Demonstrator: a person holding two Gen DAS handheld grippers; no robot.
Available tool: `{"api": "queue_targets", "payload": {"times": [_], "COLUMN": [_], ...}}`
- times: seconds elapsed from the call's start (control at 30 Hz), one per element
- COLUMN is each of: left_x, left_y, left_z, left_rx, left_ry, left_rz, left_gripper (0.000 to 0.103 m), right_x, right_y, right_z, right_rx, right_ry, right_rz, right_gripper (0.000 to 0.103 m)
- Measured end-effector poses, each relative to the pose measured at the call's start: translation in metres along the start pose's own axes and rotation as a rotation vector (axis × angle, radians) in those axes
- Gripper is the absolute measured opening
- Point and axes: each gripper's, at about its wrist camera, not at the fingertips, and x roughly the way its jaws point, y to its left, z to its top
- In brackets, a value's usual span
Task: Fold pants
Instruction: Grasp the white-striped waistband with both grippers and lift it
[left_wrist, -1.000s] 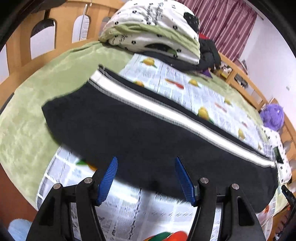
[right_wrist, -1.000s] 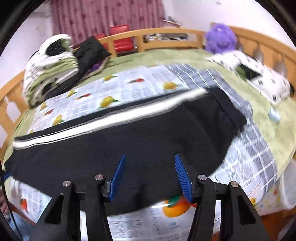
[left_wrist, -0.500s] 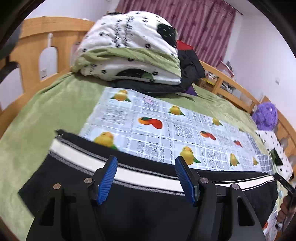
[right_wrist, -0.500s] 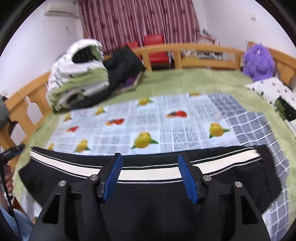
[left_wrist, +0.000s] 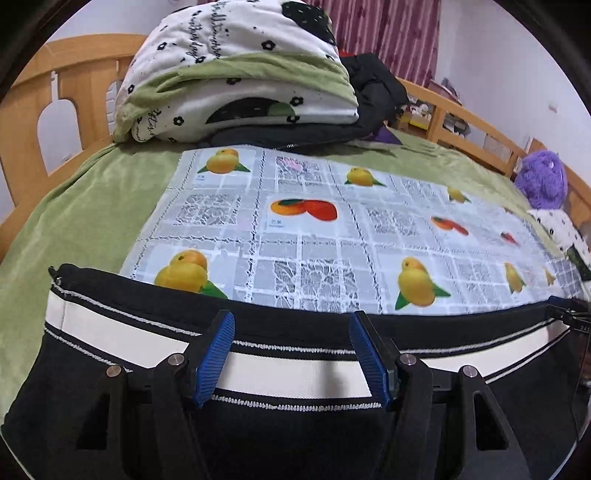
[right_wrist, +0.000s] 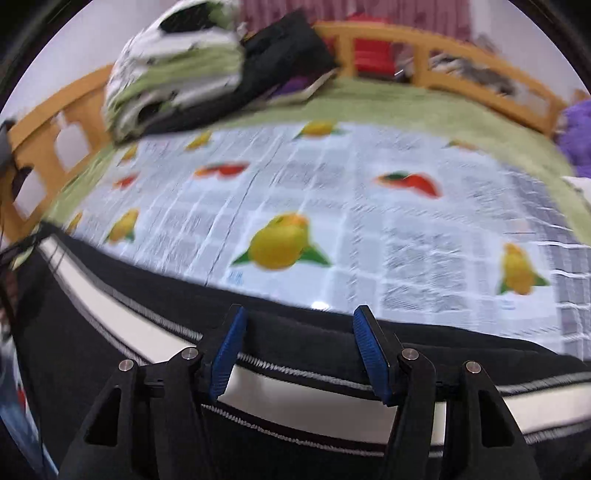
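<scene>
Black pants (left_wrist: 92, 387) with a white side stripe (left_wrist: 122, 332) lie spread sideways across the bed. In both wrist views their striped far edge runs under the fingers. My left gripper (left_wrist: 291, 321) hovers open over that edge, blue pads apart, nothing between them. My right gripper (right_wrist: 299, 312) is open too, over the same black edge of the pants (right_wrist: 480, 354) further right; this view is blurred by motion. At the right border of the left wrist view, a blue tip of the right gripper (left_wrist: 565, 308) shows at the pants' edge.
A fruit-print cloth (left_wrist: 306, 221) covers the green blanket (left_wrist: 92, 192) beyond the pants. A folded quilt stack (left_wrist: 236, 74) and a black jacket (left_wrist: 373, 92) sit at the far end. A purple plush (left_wrist: 543, 177) lies at the right. Wooden bed rails (left_wrist: 37, 92) surround the bed.
Both grippers have travelled forward from the near hem across the pants to the striped far edge and dropped lower. The pants lie where they were.
</scene>
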Motion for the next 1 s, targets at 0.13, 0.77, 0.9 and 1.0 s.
{"api": "queue_targets", "payload": {"times": [0.13,0.77,0.9,1.0], "left_x": [0.002,0.003,0.023,0.037], "left_y": [-0.006,0.011,0.021,0.025], "left_z": [-0.005,-0.004,-0.005,-0.009], "left_rx": [0.051,0.001,-0.053,-0.070], "left_ry": [-0.008,0.009,0.096,0.149], "left_rz": [0.017,0.040,0.011,0.055], "left_gripper": [0.062,0.062,0.062,0.062], "right_x": [0.007,-0.046,-0.035,-0.020], "right_y": [0.013,-0.013,-0.052,-0.064], "right_z": [-0.005,-0.002,-0.025,-0.043], "right_rx": [-0.103,0.001,0.101,0.119], "right_ry": [0.021,-0.085,0.005,-0.008], "right_rz": [0.023,-0.192,-0.295,-0.325], "right_gripper": [0.027,0.030,0.035,0.033]}}
